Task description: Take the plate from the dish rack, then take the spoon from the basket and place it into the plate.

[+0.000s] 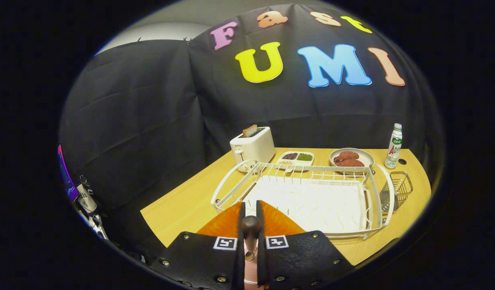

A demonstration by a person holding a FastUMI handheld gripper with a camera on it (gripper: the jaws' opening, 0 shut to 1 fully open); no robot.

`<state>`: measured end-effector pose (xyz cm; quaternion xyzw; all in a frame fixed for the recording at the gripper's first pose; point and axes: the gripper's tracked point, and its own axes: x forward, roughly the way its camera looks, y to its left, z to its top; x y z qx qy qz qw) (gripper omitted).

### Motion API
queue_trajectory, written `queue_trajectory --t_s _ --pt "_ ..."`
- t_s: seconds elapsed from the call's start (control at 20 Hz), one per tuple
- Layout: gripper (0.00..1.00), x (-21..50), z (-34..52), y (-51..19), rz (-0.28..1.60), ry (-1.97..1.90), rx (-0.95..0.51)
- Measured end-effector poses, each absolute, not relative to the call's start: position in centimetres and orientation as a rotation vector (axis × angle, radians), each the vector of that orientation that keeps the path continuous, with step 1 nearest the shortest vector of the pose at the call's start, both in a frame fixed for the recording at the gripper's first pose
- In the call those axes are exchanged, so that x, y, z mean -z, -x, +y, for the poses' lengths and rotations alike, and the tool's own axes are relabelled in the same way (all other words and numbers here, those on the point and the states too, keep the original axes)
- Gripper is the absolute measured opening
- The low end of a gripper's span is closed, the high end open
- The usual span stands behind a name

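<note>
On the wooden worktop (179, 209), at the far left, stood a white toaster (252, 148) with one slice of toast (249, 130) sticking up from its slot. Just right of it lay a white divided dish (296, 159); one compartment held something dark, another something green, and the front part was partly hidden behind the rack wires, so its content could not be told.

In the middle stood the white wire dish rack (308, 201) with its white drip tray. An orange plate (271, 222) lay on the worktop beside the near corner of the rack, just ahead of the fingers; its near part was covered by the gripper (250, 241). The gripper's two black fingers were closed on the spoon (251, 231), both pressing on its dark handle, which stood up between them with its rounded end over the plate. The bowl of the spoon was hidden low between the fingers and was hard to make out.

Further right, beyond the rack, a grey plate (351, 158) carried reddish-brown pieces, maybe meat. On the right end of the rack hung a small metal wire basket (397, 189). Behind it stood a white bottle (393, 146) with a green cap; its label had green and red print, but it was too small to make out with certainty.
</note>
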<state>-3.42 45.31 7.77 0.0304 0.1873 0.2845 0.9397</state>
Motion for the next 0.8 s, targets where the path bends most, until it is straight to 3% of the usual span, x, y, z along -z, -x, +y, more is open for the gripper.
queue_trajectory --t_s 0.65,0.8 --pt "0.12 -5.0 48.8 4.7 0.357 -0.019 -0.547" --pt "0.19 -5.4 48.1 4.6 0.354 -0.034 -0.55"
